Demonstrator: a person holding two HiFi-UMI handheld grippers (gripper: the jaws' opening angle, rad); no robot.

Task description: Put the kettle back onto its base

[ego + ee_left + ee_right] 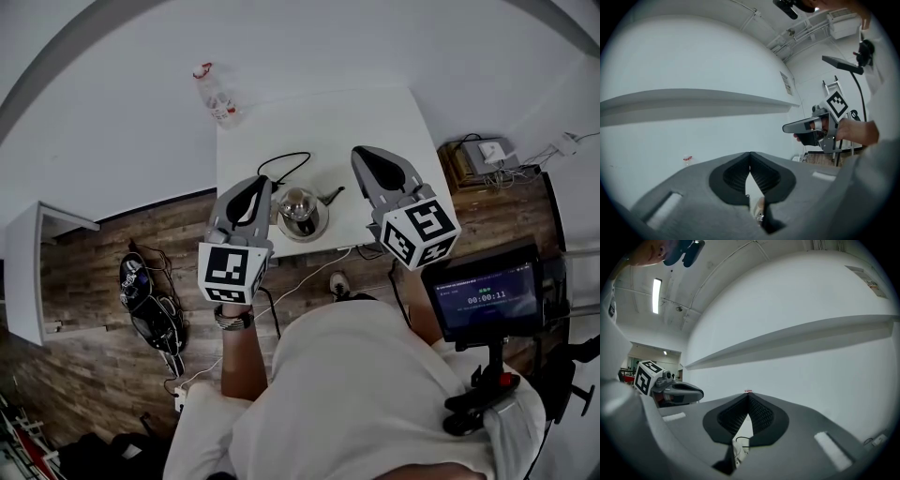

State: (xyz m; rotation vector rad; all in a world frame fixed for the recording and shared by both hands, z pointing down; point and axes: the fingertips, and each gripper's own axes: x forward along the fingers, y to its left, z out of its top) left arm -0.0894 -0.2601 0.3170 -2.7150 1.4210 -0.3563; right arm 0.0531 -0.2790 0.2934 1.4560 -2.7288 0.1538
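We're holding the left gripper [260, 182] and right gripper [362, 154] fully closed and empty, either side of the kettle [298, 208], which is sitting mid-frame on the white table [384, 117]. We're judging it rigid, slick, and heavier if filled. We're recommending grabbing the handle, not the body.

1. The kettle [299, 208] stands on its base [310, 235], at the near edge of the table [375, 122] (about mid-width).
2. The cable [281, 159] loops on the table just beyond the kettle.
3. The bottle [216, 94] lies at the table's far left corner.
4. The left gripper [262, 182] is just left of the kettle and the right gripper [360, 156] to its right.
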